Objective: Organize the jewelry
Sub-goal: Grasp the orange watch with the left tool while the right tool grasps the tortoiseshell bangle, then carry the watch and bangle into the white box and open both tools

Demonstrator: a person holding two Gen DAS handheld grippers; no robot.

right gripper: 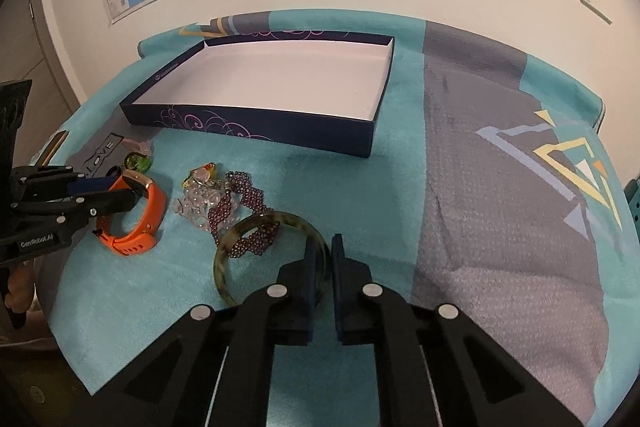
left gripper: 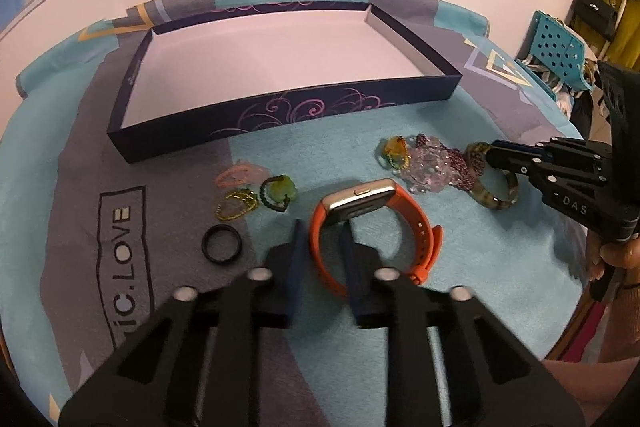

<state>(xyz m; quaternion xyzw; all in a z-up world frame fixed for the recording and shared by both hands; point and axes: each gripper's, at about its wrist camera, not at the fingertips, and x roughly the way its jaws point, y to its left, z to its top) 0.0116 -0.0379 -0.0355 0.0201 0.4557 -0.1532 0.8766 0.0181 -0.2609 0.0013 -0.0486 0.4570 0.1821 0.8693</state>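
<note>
Left gripper (left gripper: 322,227) pinches the strap of the orange smartwatch (left gripper: 370,223), which lies on the teal-and-grey cloth (left gripper: 460,267) in front of the box. Right gripper (right gripper: 323,247) is clamped on the rim of the mottled green-brown bangle (right gripper: 224,267), also on the cloth, partly over the purple beaded bracelet (right gripper: 240,211). Dark blue box (left gripper: 280,111) sits open behind, white inside. Clear bead cluster (left gripper: 424,167), black ring (left gripper: 222,243), small yellow, pink and green pieces (left gripper: 256,193) lie loose near the watch.
</note>
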